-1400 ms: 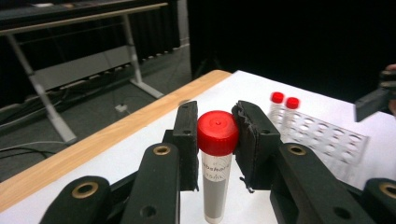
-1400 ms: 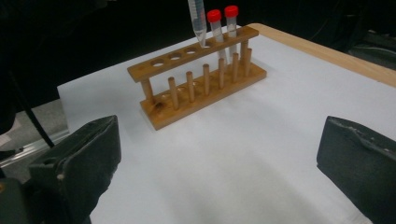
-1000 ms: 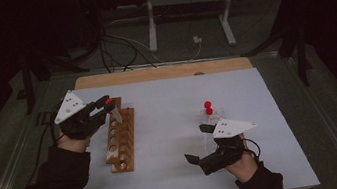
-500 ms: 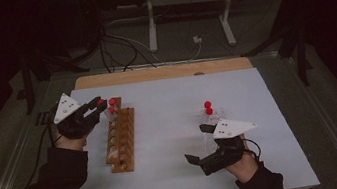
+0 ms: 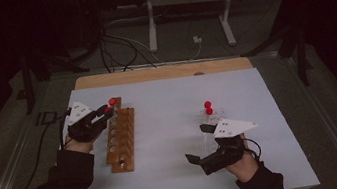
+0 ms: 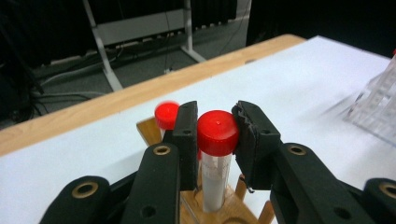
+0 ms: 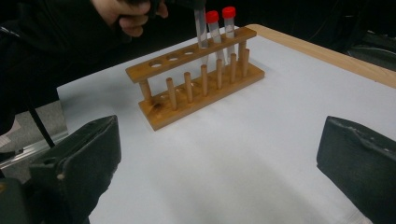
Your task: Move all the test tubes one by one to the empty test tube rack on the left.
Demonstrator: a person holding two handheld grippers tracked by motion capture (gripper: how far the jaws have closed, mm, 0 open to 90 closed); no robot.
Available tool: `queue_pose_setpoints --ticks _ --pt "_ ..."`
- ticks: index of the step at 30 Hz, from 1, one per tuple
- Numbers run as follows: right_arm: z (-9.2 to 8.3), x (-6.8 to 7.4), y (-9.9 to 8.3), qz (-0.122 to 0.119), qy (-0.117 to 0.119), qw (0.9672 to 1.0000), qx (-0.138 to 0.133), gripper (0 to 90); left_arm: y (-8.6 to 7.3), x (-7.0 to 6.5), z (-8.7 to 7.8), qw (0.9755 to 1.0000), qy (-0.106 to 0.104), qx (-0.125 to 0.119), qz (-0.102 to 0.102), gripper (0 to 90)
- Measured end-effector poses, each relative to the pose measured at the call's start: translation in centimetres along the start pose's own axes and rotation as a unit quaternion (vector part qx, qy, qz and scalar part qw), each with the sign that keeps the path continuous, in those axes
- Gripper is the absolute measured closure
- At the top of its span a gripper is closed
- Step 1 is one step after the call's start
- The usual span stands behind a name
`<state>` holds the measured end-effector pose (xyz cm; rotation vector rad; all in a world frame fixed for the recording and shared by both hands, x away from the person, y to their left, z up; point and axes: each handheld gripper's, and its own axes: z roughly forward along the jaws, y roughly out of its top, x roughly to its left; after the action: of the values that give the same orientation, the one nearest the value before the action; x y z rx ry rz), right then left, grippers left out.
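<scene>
Left hand-held gripper clamped on capped tube, lowering into wooden rack. Right hand-held gripper spread wide, empty. Risk: tilted tube catching the hole rim, jamming.

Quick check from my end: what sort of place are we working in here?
Probably a lab-style recording bench set up in a dark workshop room. A wooden test tube rack with red-capped tubes stands on a white table sheet, and bare cables and metal stand legs lie on the floor behind.
</scene>
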<state>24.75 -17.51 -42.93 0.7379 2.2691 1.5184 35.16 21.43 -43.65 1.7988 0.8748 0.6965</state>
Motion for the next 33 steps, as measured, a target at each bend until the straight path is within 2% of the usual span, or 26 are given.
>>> queue_pose_setpoints --ticks 15,24,25,26,30,31,33 --pt "-0.1 -0.2 0.0 0.005 0.003 1.0 -0.001 0.1 -1.3 -0.2 1.0 0.9994 0.0 0.035 0.008 71.8" --pt "-0.1 -0.2 0.0 0.004 0.005 1.0 -0.001 0.1 -1.3 -0.2 0.8 0.9991 -0.003 0.04 0.01 70.7" --pt "-0.1 -0.2 0.0 0.006 0.006 1.0 -0.001 0.1 -1.2 -0.2 0.7 0.9992 -0.011 0.037 0.004 69.1" --pt "-0.2 -0.2 0.0 0.006 0.006 1.0 -0.002 0.1 -1.2 -0.2 0.6 0.9992 -0.013 0.038 0.003 63.9" --pt "-0.4 -0.2 0.1 0.005 0.003 1.0 -0.008 0.1 -0.8 -0.7 0.0 0.999 -0.022 0.038 0.007 48.3" --pt "-0.4 -0.3 0.1 0.004 0.001 0.9999 -0.009 0.1 -0.7 -0.8 -0.3 0.9987 -0.035 0.036 0.005 44.4" --pt "-0.6 -0.4 0.2 0.003 -0.002 0.9999 -0.012 0.1 -0.5 -1.2 -0.9 0.9985 -0.046 0.029 0.003 35.2"
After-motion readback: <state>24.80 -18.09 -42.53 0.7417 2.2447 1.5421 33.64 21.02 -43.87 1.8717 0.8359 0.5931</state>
